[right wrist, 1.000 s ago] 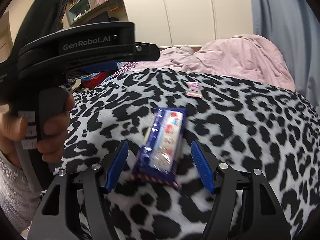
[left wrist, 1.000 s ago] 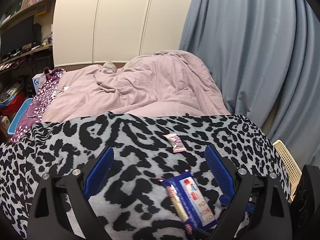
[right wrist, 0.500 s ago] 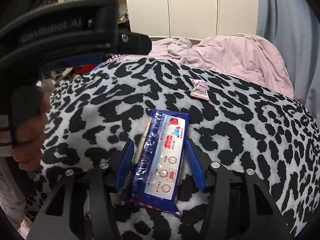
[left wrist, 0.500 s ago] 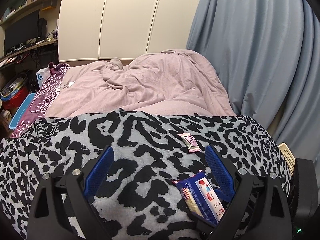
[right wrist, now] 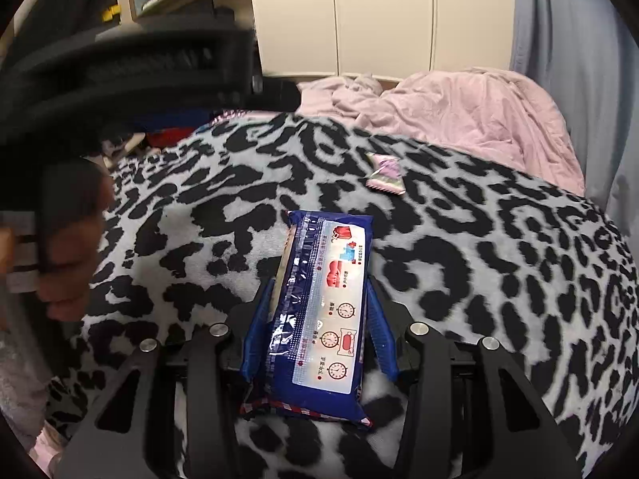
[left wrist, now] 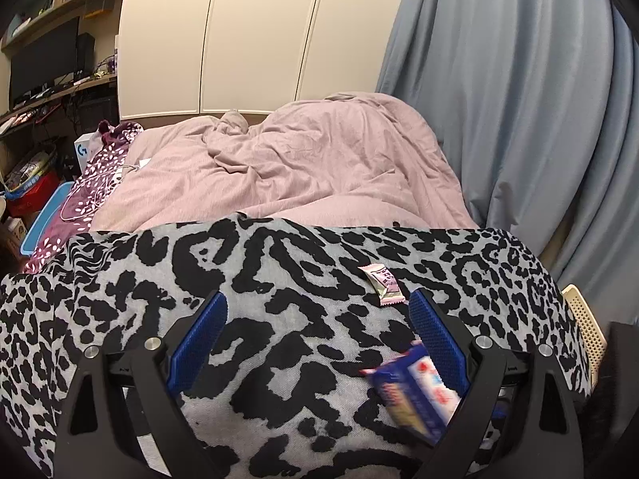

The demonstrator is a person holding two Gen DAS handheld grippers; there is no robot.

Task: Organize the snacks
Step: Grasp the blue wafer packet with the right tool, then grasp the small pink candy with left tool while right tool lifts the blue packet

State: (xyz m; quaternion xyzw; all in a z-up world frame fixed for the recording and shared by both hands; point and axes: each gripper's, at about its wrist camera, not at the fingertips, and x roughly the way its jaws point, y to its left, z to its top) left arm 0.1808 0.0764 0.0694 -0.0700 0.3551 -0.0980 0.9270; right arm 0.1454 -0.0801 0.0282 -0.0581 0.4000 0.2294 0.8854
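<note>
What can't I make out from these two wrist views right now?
- Blue snack pack, left wrist view: motion-blurred, its lower end hidden behind that gripper's finger.
- Its print, right wrist view: too small to read.
- Small pink candy: label too small in both views.
- Left gripper body, right wrist view: blurred, cut off by the left edge.
- Right gripper: pad contact hidden behind the pack.

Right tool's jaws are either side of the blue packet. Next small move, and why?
Probably a short straight lift. The right tool has just been closing and its pads now press both long edges of the blue snack packet, which lies on the leopard-print blanket. The left tool is open and empty.
</note>
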